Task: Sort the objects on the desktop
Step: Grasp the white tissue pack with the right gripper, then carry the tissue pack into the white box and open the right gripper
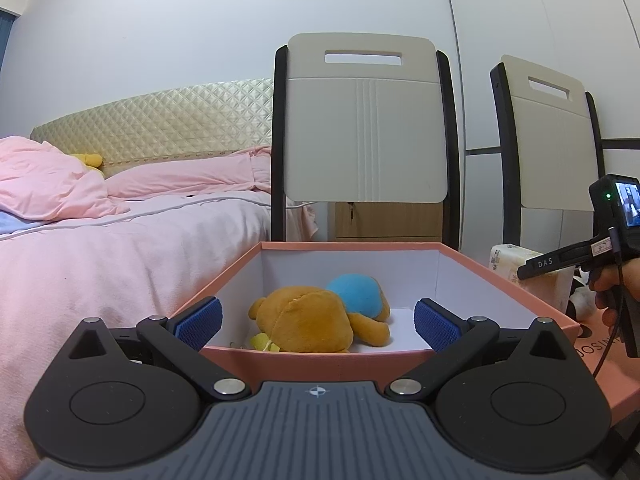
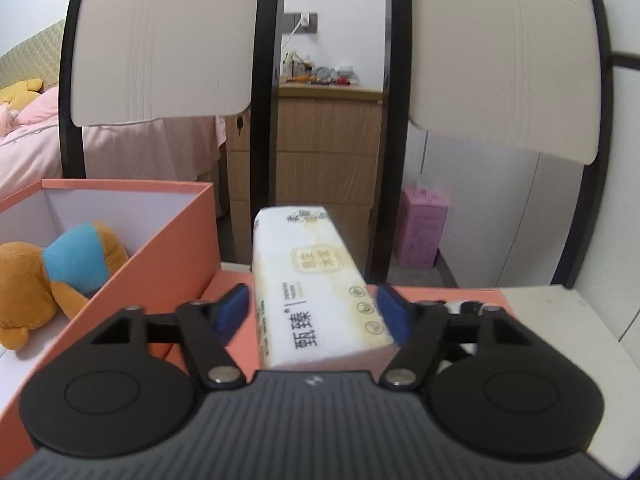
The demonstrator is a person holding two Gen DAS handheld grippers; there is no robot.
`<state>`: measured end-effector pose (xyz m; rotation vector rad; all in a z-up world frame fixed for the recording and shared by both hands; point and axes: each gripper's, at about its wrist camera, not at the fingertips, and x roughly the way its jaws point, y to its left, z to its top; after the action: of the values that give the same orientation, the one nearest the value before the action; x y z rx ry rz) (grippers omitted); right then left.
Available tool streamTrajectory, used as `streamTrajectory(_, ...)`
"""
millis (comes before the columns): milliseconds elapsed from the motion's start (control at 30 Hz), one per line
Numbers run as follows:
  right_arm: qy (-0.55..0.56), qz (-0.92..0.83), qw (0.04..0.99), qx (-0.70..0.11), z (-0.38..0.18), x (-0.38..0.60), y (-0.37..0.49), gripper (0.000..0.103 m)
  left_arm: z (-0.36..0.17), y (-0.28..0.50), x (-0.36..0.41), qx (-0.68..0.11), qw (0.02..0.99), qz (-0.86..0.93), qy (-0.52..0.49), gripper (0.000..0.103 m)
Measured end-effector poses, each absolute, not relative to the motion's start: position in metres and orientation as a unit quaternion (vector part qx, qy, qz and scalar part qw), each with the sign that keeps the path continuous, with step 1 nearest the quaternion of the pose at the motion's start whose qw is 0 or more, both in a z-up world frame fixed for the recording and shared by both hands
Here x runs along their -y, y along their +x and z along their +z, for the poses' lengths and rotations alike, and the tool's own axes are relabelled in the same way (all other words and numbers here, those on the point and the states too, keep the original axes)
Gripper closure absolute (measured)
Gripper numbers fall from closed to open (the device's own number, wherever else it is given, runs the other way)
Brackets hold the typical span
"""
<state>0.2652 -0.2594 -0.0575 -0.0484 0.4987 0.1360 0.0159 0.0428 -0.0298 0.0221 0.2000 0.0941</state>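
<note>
1. Done: plush bear lies inside the orange box, on its floor.
2. Left gripper hovers at the box's near rim, jaws spread, holding nothing.
3. In hand: right gripper straddles the tissue pack just right of the box; pads look touching, grip uncertain.
4. Left: pack likely goes in; a black-and-white item waits beyond.

Fuzzy plush bear in orange and blue, matt salmon card box with smooth white lining, glossy plastic-wrapped tissue pack, ribbed blue rubbery pads, matt black plastic gripper links, shiny metal rivets
</note>
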Motion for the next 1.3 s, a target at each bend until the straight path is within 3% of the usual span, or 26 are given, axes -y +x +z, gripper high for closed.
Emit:
streamTrajectory(133,-0.021,0.069,0.966,-0.247,-0.054,0.259,0.263,0.048,-0.030,0.016,-0.042,-0.100,0.994,0.048,0.013,0.000)
streamTrajectory(467,-0.009,0.066,0.976,-0.206,-0.003,0.258,0.236,0.049,-0.029,0.017,-0.040,-0.098,0.993,0.062,0.017,0.000)
streamTrajectory(767,-0.051,0.149,0.962,-0.224,0.066,0.187,0.245,0.049,-0.025,0.013,-0.046,-0.094,0.994,0.050,-0.006,0.000)
streamTrajectory(1300,-0.169,0.156,0.913,-0.337,0.008,0.078,0.302,0.049,-0.022,0.012,-0.055,-0.100,0.993,0.044,-0.041,0.000)
